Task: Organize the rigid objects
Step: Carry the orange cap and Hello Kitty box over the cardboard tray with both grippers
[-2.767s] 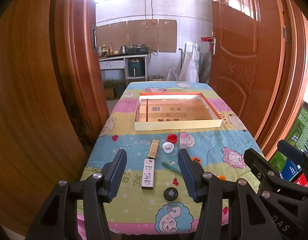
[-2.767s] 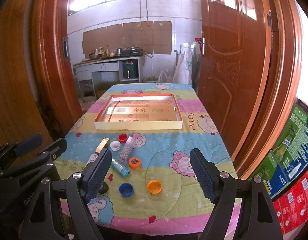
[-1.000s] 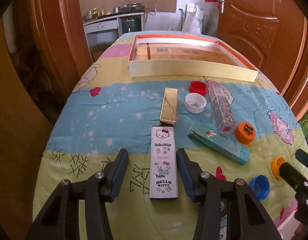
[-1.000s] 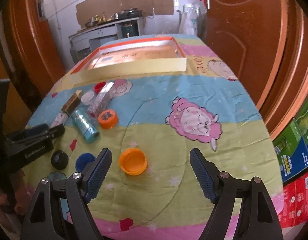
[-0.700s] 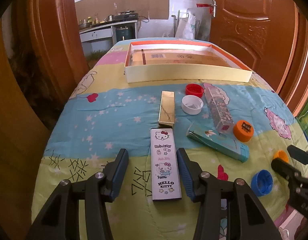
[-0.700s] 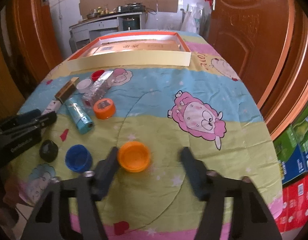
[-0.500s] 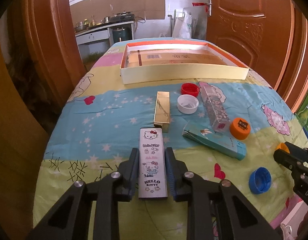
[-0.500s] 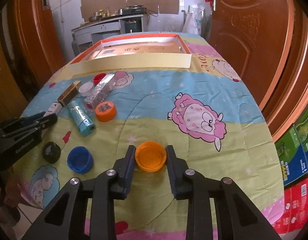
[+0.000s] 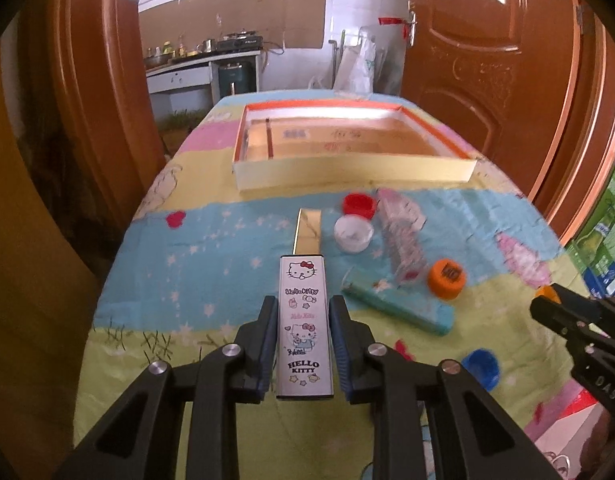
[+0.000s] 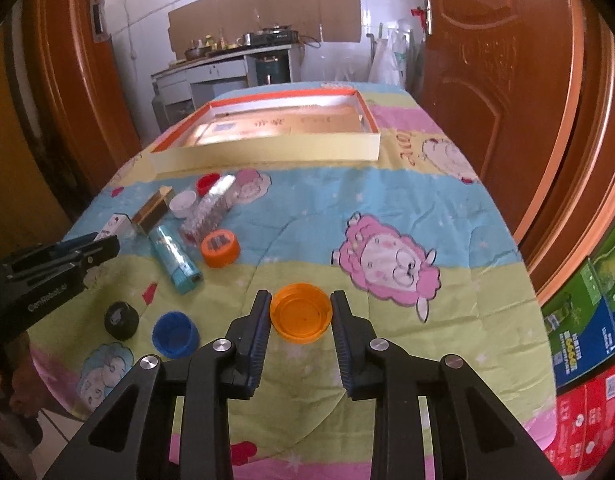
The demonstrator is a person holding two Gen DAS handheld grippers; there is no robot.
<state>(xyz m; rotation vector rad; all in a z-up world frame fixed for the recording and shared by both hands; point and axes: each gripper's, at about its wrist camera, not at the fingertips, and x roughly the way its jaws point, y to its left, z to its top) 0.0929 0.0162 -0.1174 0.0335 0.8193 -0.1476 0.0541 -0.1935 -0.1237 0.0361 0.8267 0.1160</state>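
My left gripper [image 9: 302, 312] is shut on a long white Hello Kitty box [image 9: 304, 316], gripped on its long sides and lifted off the cloth. My right gripper [image 10: 300, 308] is shut on an orange bottle cap [image 10: 300, 312], open side up, just above the cloth. A shallow cardboard tray with an orange rim [image 9: 347, 168] lies at the far end of the table; it also shows in the right wrist view [image 10: 267, 152].
On the patterned cloth lie a gold box [image 9: 307, 230], a red cap [image 9: 359, 204], a white cap [image 9: 353, 234], a clear box [image 9: 401, 244], a teal box [image 9: 395, 306], an orange lid [image 9: 446, 278], a blue cap [image 10: 175, 334] and a black cap [image 10: 121, 320]. Wooden doors flank the table.
Both grippers came down to the table and closed: the left on the Hello Kitty box, the right on the orange cap. Both things have since risen slightly.
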